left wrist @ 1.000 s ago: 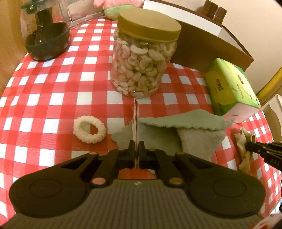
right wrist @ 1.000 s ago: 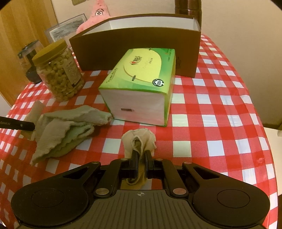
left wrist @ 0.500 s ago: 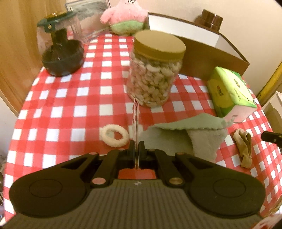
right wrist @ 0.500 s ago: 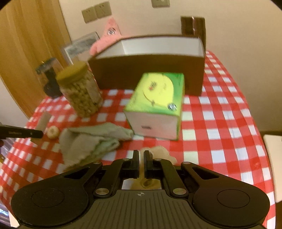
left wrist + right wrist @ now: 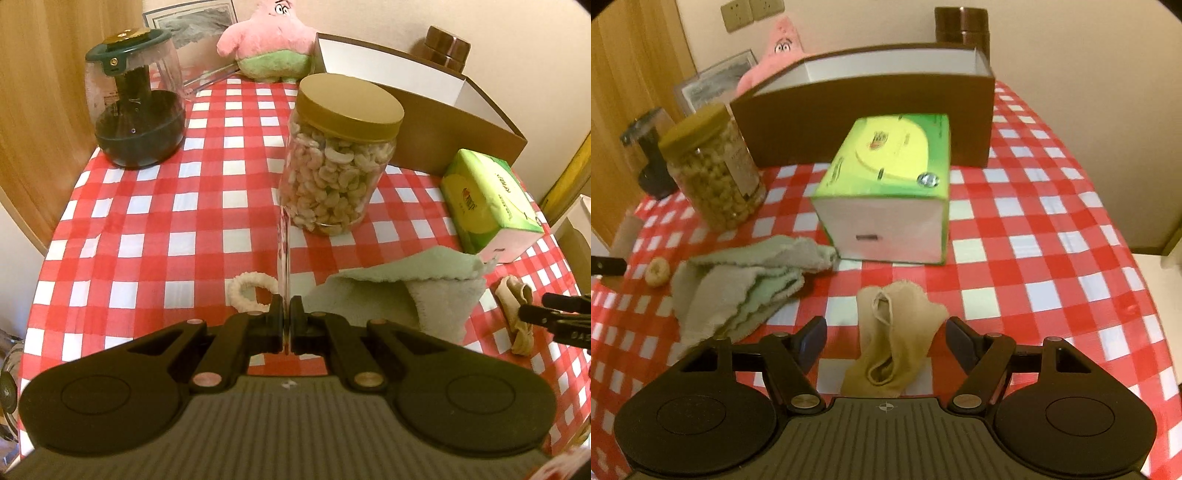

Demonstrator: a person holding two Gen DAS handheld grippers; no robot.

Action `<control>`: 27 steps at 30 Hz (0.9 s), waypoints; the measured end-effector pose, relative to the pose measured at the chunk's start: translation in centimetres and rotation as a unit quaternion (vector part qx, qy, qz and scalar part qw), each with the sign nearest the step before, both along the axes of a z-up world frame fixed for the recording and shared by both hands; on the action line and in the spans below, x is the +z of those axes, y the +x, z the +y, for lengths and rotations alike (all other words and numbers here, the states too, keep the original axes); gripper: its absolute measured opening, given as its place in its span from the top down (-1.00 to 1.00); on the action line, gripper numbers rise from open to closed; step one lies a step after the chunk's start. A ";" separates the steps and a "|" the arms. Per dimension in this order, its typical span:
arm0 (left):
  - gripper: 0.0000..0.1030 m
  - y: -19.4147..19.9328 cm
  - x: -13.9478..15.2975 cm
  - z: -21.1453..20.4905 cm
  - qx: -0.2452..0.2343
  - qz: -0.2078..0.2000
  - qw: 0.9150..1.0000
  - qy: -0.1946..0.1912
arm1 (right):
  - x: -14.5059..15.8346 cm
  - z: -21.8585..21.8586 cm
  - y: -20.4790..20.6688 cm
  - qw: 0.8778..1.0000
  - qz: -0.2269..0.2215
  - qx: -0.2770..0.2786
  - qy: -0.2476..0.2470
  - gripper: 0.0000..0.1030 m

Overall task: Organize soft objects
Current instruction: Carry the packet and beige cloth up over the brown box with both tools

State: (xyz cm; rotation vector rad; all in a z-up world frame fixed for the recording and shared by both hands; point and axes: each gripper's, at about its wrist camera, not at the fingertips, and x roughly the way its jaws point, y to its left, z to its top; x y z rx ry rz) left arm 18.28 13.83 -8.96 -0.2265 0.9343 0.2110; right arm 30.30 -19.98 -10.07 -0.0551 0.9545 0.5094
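While the right gripper (image 5: 886,339) stands wide open, jaws either side of the beige sock (image 5: 894,339) w/o gripping it, the sock lies flat on the tablecloth (image 5: 1034,229), near of the tissue box (image 5: 890,192). Left gripper (image 5: 285,314) pressed shut, holding nothing visible. Green cloth (image 5: 742,280) left of sock; brown box (image 5: 864,110) far, probably the drop point.

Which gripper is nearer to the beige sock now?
Right. The right gripper is open, its fingers either side of the beige sock. The left gripper is shut, beyond the green cloth.
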 end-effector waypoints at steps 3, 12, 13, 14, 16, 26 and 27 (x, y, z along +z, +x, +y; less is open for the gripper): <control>0.95 0.2 -0.1 0.2 -0.004 0.001 1.000 0.003 | -1.1 0.6 0.4 1.000 -0.003 -0.004 -0.016 -0.38; 0.95 0.8 -0.4 1.1 -0.011 0.002 1.000 0.008 | -2.3 1.1 0.7 0.999 -0.016 -0.003 -0.044 0.42; 0.95 0.8 -0.4 1.3 -0.011 0.002 1.000 0.008 | -2.1 1.1 0.7 0.999 -0.017 0.001 -0.042 0.71; 0.95 0.9 -0.4 1.5 -0.012 0.002 1.000 0.009 | -2.0 1.0 0.7 0.999 -0.015 0.005 -0.039 0.83; 0.95 1.0 -0.4 1.8 -0.015 0.002 1.000 0.012 | -1.4 1.0 0.5 0.999 -0.017 0.008 -0.031 0.92; 0.95 2.5 1.4 3.9 -0.043 -0.019 0.998 0.032 | 5.3 2.3 -0.3 0.997 -0.044 0.032 0.055 0.93; 0.95 2.8 1.6 4.1 -0.046 -0.022 0.998 0.035 | 6.1 2.8 -0.2 0.996 -0.049 0.036 0.064 0.93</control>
